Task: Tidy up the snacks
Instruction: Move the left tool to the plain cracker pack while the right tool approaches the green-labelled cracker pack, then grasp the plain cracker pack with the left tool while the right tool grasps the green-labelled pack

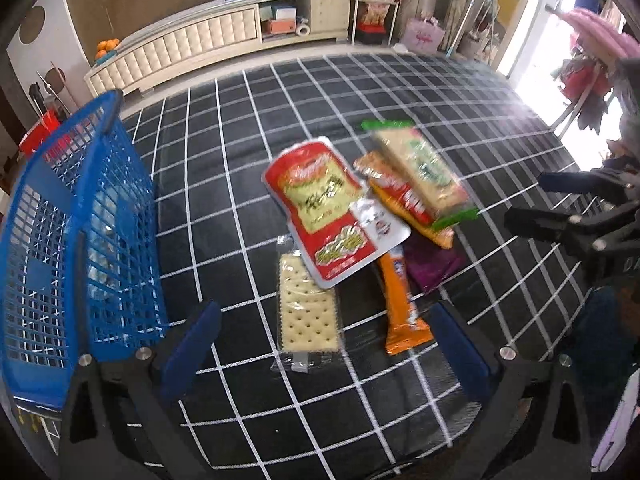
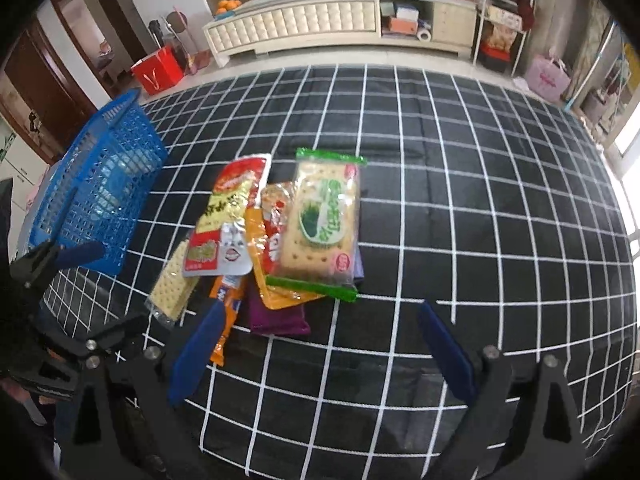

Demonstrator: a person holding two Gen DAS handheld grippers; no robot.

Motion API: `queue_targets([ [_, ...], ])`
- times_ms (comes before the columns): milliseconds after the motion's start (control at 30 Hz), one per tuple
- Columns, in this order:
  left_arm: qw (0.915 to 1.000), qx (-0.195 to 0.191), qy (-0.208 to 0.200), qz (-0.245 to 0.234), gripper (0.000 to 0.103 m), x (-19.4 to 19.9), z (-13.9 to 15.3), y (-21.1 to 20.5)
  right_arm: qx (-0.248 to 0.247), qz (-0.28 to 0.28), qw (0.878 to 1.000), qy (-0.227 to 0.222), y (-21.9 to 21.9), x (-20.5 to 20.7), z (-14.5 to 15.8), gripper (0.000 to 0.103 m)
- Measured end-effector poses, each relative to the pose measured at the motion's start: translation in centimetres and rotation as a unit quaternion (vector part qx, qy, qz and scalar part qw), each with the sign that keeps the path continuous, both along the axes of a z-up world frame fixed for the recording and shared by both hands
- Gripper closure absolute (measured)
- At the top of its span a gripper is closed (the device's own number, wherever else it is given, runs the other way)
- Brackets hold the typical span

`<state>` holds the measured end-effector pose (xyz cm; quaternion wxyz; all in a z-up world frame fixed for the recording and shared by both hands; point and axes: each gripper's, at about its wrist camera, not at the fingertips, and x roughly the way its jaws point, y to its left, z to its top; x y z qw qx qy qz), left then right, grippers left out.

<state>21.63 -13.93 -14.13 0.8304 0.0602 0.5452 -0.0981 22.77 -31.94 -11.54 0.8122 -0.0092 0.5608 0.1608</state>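
**Snacks heaped on checked cloth**

Snack pile [image 2: 280, 236] mid-table on black grid cloth [image 2: 480, 200], green cracker pack [image 2: 322, 224] topmost. Blue basket [image 1: 80, 240] well left. Left gripper [image 1: 326, 346] and right gripper [image 2: 320, 354] spread wide, holding nothing, above cloth.

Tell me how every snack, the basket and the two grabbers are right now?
left gripper: open, holding nothing.
right gripper: open, holding nothing.
blue basket: upright, left of the pile.
red pouch: sealed, lying on the clear cracker pack.
clear cracker pack: flat, partly covered.
green-edged cracker pack: top of pile.
orange stick pack: flat, partly under the pouch.
purple packet: mostly buried.
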Motion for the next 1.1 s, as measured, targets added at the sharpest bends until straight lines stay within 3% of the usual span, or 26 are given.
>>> queue_targets([
  [333,0.9988,0.001,0.049,0.004,0.0,2.2,-4.4,0.3,0.017,-0.012,0.999,0.025,-0.7,0.8,-2.2,0.005],
  [500,0.9966,0.001,0.081,0.015,0.028,3.3,-6.8,0.9,0.02,-0.014,0.999,0.03,-1.1,0.8,-2.5,0.005],
  [567,0.9961,0.002,0.086,0.017,0.034,3.4,-7.3,1.1,0.02,-0.017,0.999,0.03,-1.4,0.8,-2.5,0.005],
  [667,0.9968,0.011,0.078,0.017,0.045,3.2,-7.3,1.0,0.018,-0.022,0.999,0.032,-1.6,0.8,-2.5,0.005],
  [700,0.9971,0.008,0.074,0.018,0.06,3.0,-7.2,1.1,0.016,-0.023,0.999,0.032,-1.6,0.8,-2.5,0.005],
  [733,0.9973,0.008,0.07,0.02,0.063,2.8,-7.0,1.2,0.015,-0.023,0.999,0.033,-1.5,0.8,-2.5,0.005],
  [833,0.9972,-0.001,0.07,0.029,0.063,1.9,-6.4,1.5,0.012,-0.023,0.999,0.035,-1.3,0.8,-2.5,0.005],
  [1100,0.9994,0.001,-0.005,0.035,0.063,-0.8,-0.8,1.9,0.013,-0.036,0.999,0.027,-1.3,1.2,-0.9,0.005],
])
